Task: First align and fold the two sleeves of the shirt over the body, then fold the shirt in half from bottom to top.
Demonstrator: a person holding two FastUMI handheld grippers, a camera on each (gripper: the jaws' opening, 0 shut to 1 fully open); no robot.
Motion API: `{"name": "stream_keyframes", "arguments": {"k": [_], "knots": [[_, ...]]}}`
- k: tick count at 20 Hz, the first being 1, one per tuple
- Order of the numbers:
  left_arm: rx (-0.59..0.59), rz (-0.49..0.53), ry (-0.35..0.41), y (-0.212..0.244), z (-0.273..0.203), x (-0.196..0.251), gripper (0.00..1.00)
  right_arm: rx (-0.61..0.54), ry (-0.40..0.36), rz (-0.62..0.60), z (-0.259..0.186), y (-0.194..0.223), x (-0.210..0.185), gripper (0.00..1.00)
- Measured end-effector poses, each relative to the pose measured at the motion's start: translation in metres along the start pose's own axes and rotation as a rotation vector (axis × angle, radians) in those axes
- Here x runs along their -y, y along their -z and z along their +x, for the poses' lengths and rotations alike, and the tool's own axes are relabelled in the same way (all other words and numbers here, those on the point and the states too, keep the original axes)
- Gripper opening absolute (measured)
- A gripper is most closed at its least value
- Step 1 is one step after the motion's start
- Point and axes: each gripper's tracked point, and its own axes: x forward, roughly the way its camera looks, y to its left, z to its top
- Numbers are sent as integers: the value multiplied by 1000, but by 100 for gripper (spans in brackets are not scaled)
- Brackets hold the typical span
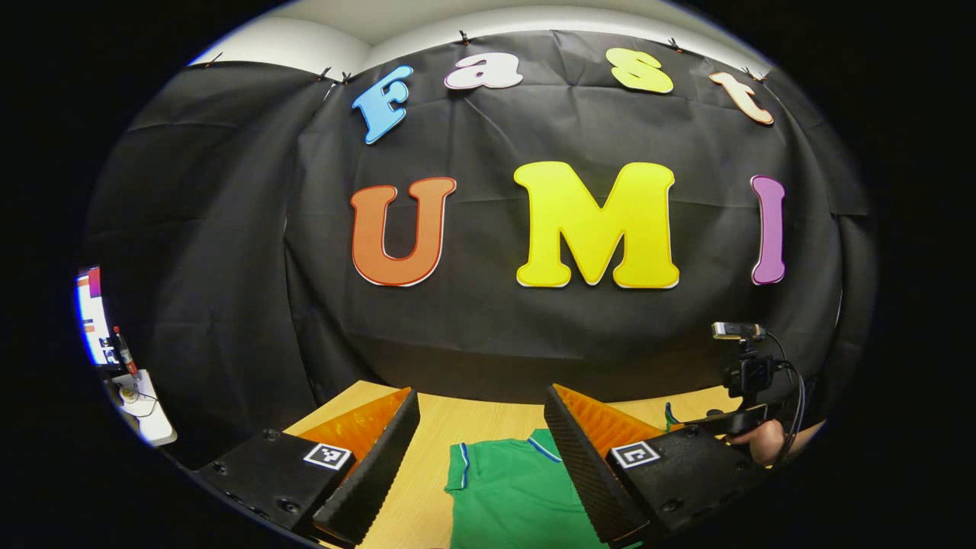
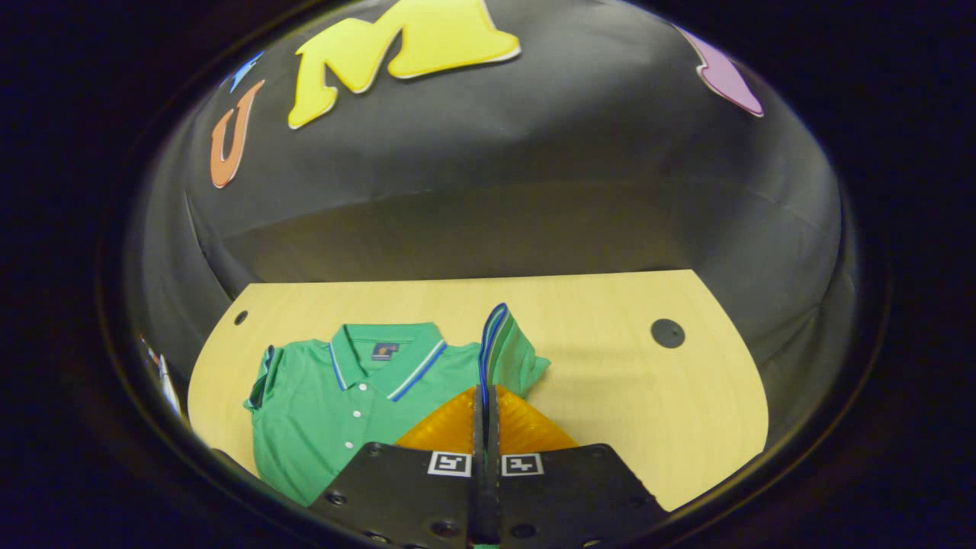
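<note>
Green short-sleeved polo shirt with blue-white trim [image 2: 343, 404] lies flat on the pale wood surface [image 2: 625, 396], right gripper [image 2: 485, 412] jaws pinched on its lifted sleeve [image 2: 507, 354], left gripper [image 1: 480, 450] jaws wide, empty; neither sleeve folded, halving left.

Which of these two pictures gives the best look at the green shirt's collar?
The right gripper view: the green polo shirt's striped collar lies in full sight on the pale wooden table, with the placket buttons below it. The left gripper view catches just a green shirt corner between the tongs.
</note>
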Motion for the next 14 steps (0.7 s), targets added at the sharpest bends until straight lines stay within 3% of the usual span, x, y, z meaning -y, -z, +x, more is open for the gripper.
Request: {"name": "stream_keyframes", "arguments": {"k": [7,8,9,12,14], "knots": [[-17,25,-43,7,-9,-50,100,-50,-40,5,30,23,-78,3],[-16,31,-45,6,-9,-53,100,-37,-50,11,25,19,-86,24],[-12,37,-44,6,-9,-55,100,-14,-55,9,20,16,-92,26],[2,45,-28,5,-7,-58,100,64,-24,-2,-7,0,-93,90],[6,39,-8,7,-4,-59,100,95,-3,-3,-34,-8,-91,98]]}}
